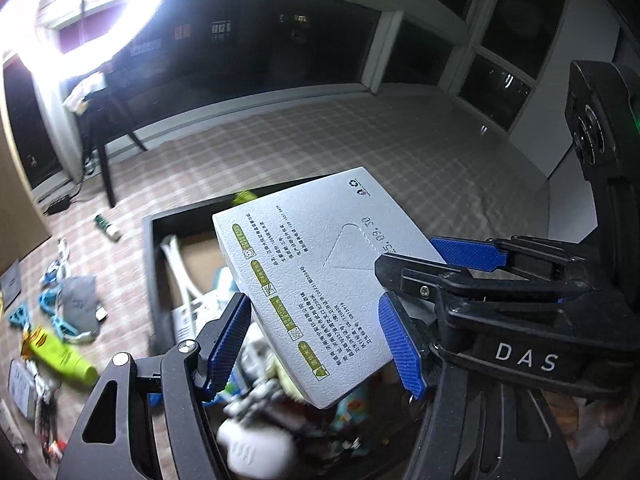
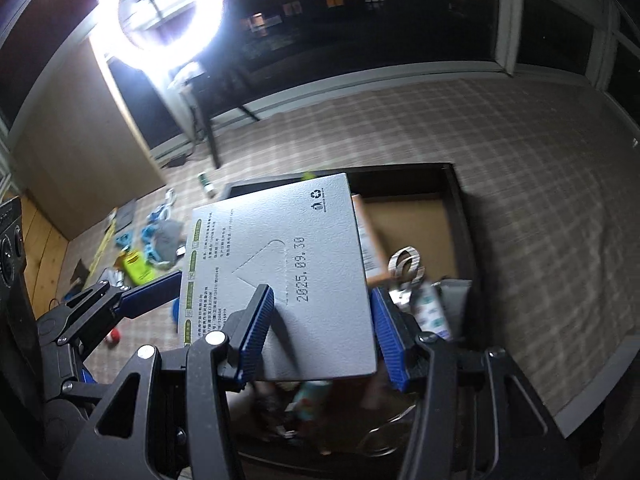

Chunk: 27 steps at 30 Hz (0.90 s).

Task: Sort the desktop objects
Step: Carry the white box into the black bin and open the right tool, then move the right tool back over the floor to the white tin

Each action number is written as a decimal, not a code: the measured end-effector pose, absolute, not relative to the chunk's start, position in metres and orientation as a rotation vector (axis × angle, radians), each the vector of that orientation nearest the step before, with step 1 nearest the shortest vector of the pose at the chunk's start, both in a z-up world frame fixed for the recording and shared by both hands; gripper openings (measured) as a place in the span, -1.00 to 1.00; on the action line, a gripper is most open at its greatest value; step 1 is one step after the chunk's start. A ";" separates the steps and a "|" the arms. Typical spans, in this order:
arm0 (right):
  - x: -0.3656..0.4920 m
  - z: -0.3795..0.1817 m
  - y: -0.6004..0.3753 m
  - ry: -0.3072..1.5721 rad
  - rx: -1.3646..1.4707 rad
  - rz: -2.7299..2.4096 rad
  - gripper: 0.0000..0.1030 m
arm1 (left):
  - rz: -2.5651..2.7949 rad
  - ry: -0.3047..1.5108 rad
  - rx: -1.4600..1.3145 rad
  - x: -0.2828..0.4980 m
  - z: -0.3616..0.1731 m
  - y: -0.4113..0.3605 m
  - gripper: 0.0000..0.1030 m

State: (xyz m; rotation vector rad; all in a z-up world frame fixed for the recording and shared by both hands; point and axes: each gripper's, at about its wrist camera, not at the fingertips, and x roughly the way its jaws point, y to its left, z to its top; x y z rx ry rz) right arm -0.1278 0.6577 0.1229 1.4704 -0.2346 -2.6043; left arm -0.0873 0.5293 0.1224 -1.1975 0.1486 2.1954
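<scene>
A flat grey-white tissue box [image 1: 304, 280] printed with a date hangs tilted over a dark open bin [image 1: 154, 264]. My left gripper [image 1: 314, 344] is shut on it, one blue pad on each side of its near end. My right gripper [image 2: 322, 334] is also shut on the box [image 2: 304, 256], one finger lying over the printed face and the other at its right edge. The right gripper's blue finger [image 1: 468, 251] shows at the box's far corner in the left wrist view. In the right wrist view the left gripper's finger [image 2: 152, 295] reaches in from the left.
The bin [image 2: 456, 208] has a cardboard floor and holds a tape roll [image 2: 406, 266] and several blurred items. Left of it on the checked cloth lie a green tube [image 1: 60, 356], blue clips [image 1: 50, 300], a grey pouch [image 1: 78, 300] and a small bottle [image 1: 106, 226]. A ring light [image 2: 172, 12] glares at the back.
</scene>
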 end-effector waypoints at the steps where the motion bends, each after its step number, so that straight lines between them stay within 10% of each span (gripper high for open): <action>1: -0.130 0.122 0.663 -0.234 1.474 -2.609 -0.02 | 2.192 0.152 -1.199 -0.088 0.122 0.534 0.23; 27: -0.138 0.130 0.606 -0.109 1.361 -2.532 0.28 | 2.371 0.131 -1.314 -0.106 0.117 0.427 0.28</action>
